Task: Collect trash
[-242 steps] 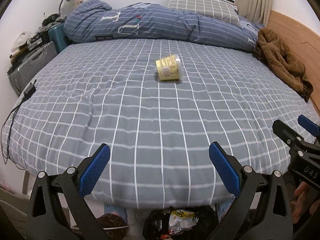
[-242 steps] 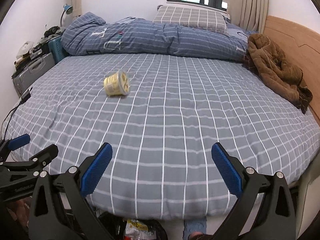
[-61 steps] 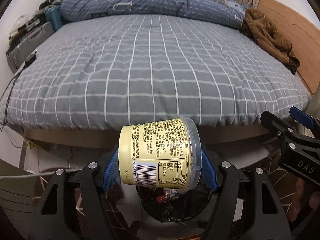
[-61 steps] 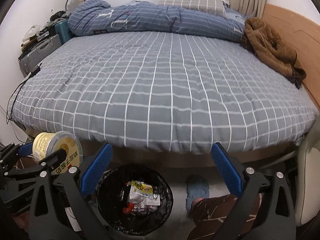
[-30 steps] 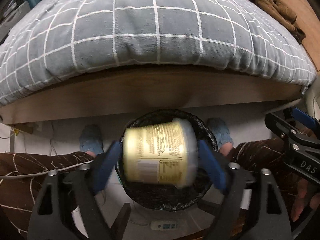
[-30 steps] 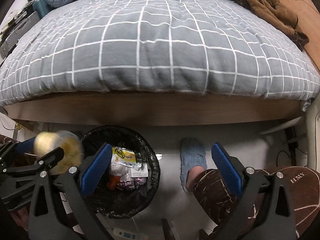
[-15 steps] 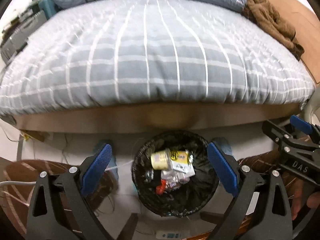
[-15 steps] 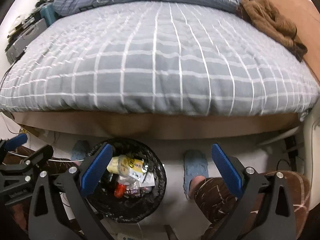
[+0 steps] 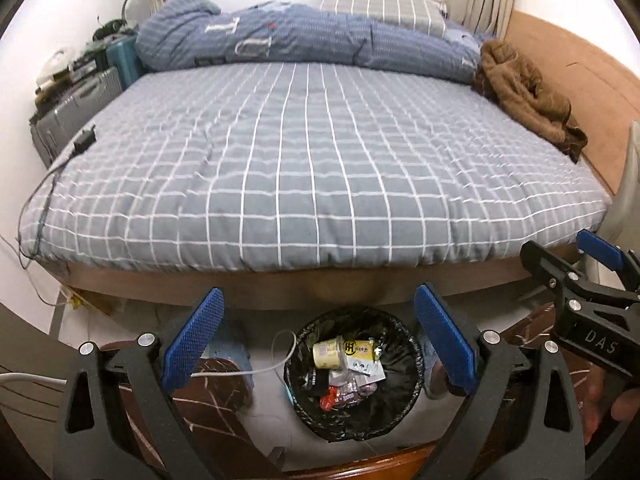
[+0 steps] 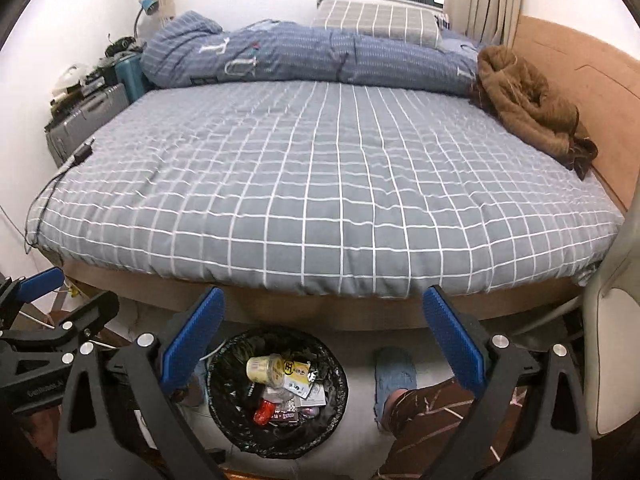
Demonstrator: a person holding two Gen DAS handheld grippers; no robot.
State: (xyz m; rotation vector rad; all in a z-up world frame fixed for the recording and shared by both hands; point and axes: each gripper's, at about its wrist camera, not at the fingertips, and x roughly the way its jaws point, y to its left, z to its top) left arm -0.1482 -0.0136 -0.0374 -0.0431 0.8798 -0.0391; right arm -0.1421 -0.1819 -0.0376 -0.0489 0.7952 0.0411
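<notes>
The left gripper (image 9: pixel 318 344) has its two blue-padded fingers (image 9: pixel 192 336) spread wide with nothing between them. It points down over a black-lined trash bin (image 9: pixel 394 416) on the floor at the foot of a bed. The right gripper (image 10: pixel 324 344) is likewise spread wide and holds nothing; in its own view the bin sits low and left of centre, between the blue pads. Each gripper shows at the edge of the other's view, side by side but apart.

Inside the bin, a pale yellow plastic cup (image 9: pixel 326 354) lies on its side on top of the rubbish, touching a yellow-and-white wrapper (image 9: pixel 360 347). Below these sit white packets and a small red item (image 9: pixel 327 400). A white cable (image 9: pixel 256 370) trails along the floor up to the bin's left rim.

Beside the bin are the person's legs in dark brown patterned trousers (image 10: pixel 424 408), with a blue slipper (image 10: pixel 394 366).

Beyond the bin stretches the bed, covered in a grey checked sheet (image 9: pixel 312 160). A rolled blue quilt (image 9: pixel 304 40) and a grey checked pillow (image 9: pixel 380 2) lie at its far end, and a brown garment (image 9: pixel 528 92) is heaped at the right beside a wooden headboard (image 9: pixel 580 84). Suitcases (image 9: pixel 76 112) stand to the left of the bed, and a black charger cable (image 9: pixel 60 160) lies on the sheet's left edge.
</notes>
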